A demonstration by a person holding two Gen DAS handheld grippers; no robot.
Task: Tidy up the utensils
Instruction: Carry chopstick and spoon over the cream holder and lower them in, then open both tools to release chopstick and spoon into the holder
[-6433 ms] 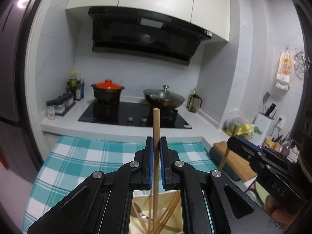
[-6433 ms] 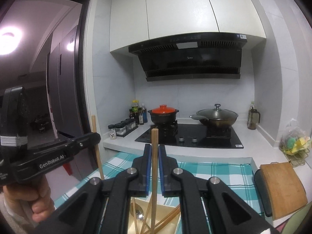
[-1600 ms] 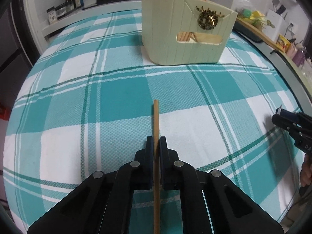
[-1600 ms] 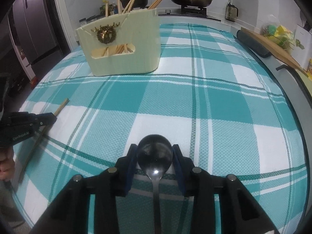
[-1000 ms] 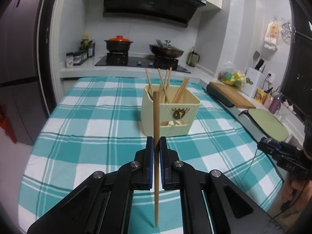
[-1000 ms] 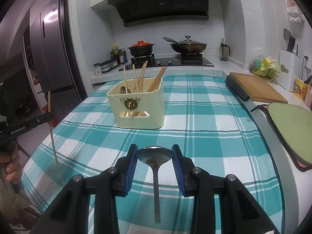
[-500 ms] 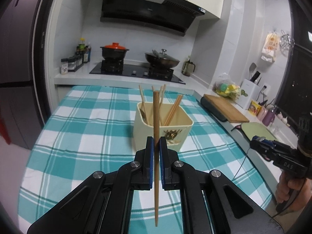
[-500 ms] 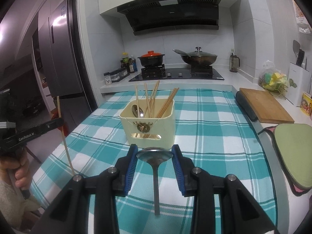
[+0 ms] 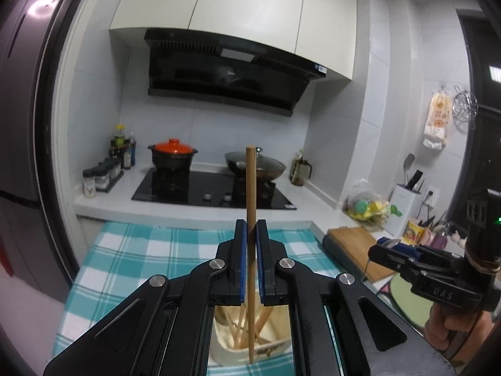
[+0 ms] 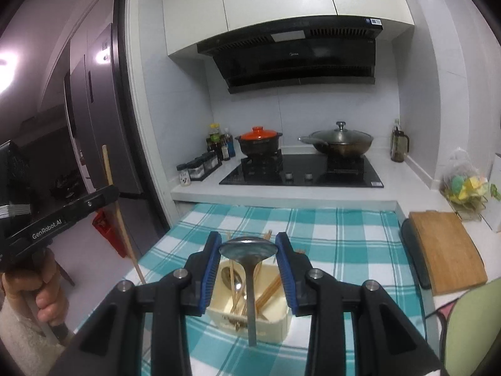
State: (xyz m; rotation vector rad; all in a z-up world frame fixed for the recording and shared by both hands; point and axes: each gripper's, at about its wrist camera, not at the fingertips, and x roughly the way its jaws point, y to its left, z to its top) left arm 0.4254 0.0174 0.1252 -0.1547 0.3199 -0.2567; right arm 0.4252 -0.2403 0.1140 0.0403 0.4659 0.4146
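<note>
My left gripper (image 9: 250, 235) is shut on a wooden chopstick (image 9: 250, 188) that stands upright; its lower end hangs over the cream utensil holder (image 9: 275, 344) seen below between the arms. My right gripper (image 10: 249, 250) is shut on a metal spoon (image 10: 249, 249), bowl up between the blue pads, handle hanging down over the same cream utensil holder (image 10: 275, 319), which has several chopsticks and a spoon in it. The left gripper (image 10: 109, 192) with its chopstick (image 10: 120, 219) shows at the left of the right wrist view; the right gripper (image 9: 380, 250) shows at the right of the left wrist view.
The holder stands on a teal checked tablecloth (image 10: 338, 228). Behind it is a stove with an orange-lidded pot (image 10: 259, 141) and a lidded wok (image 10: 339, 142). A wooden cutting board (image 10: 444, 247) and a green mat (image 10: 469, 329) lie to the right. A fridge (image 10: 94, 119) stands left.
Both grippers have risen and come over the holder, which now sits low between the arms in each view instead of ahead. The chopstick and the spoon stay gripped.
</note>
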